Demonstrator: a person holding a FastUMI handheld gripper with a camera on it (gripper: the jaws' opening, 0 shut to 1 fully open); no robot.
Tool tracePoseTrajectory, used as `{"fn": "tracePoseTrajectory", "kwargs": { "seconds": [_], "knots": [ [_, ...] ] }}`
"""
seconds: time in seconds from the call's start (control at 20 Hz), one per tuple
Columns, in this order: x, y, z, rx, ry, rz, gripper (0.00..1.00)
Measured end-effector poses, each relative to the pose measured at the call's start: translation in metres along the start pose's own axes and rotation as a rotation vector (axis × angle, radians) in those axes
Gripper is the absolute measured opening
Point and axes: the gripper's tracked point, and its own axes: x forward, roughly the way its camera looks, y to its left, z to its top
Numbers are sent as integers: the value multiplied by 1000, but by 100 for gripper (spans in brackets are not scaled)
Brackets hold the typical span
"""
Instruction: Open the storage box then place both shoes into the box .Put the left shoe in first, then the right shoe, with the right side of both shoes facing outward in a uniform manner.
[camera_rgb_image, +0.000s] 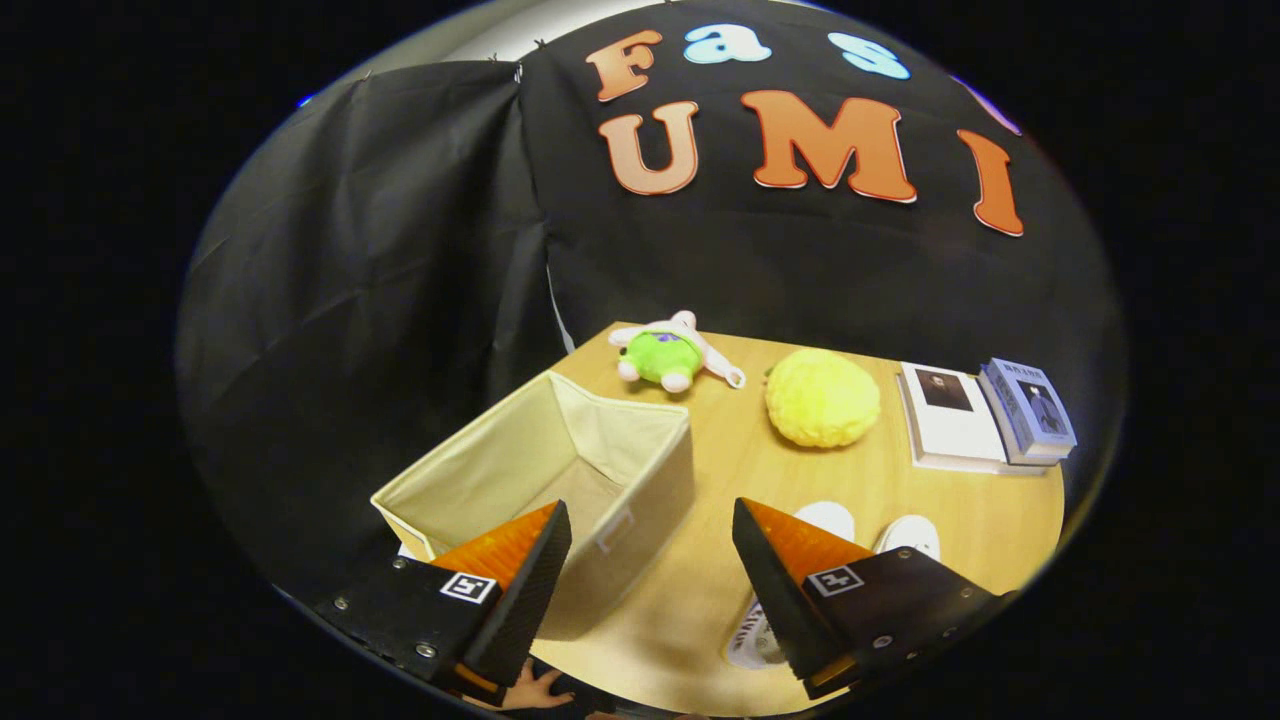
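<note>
A cream fabric storage box (560, 470) stands open on the wooden table (720, 590), with nothing visible inside it. Its near right corner lies behind my left finger. Two white shoes sit side by side beyond my right finger: one shoe (828, 518) nearer the box, its heel end (752, 638) showing below that finger, and the other shoe (910, 535) further right. My gripper (650, 580) hovers above the table with its fingers wide apart. Between them lies only bare table and the box's side wall.
At the back of the table lie a green and white plush toy (668, 355), a fuzzy yellow ball (822, 397) and two books (985, 412) at the right. A person's hand (535, 690) shows at the table's near edge. Black cloth walls the booth.
</note>
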Motion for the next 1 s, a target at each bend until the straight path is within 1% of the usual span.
{"fn": "tracePoseTrajectory", "kwargs": {
  "seconds": [0.05, 0.2, 0.35, 0.4, 0.5, 0.55, 0.6, 0.65, 0.7, 0.75, 0.85, 1.0],
  "knots": [
    [-3, -12, -7, 19, 11, -12, 97],
    [-5, -53, -30, 25, 46, -90, 96],
    [4, -81, -63, 17, 126, -147, 92],
    [8, -88, -74, 27, 150, -155, 91],
    [14, -95, -103, 64, 241, -146, 88],
    [19, -103, -112, 70, 286, -153, 83],
    [20, -113, -120, 75, 314, -177, 80],
    [22, -122, -123, 76, 334, -203, 73],
    [23, -129, -125, 86, 351, -221, 70],
    [26, -129, -129, 97, 371, -208, 66],
    [31, -127, -135, 123, 410, -196, 63],
    [41, -133, -144, 134, 446, -218, 59]
  ]
}}
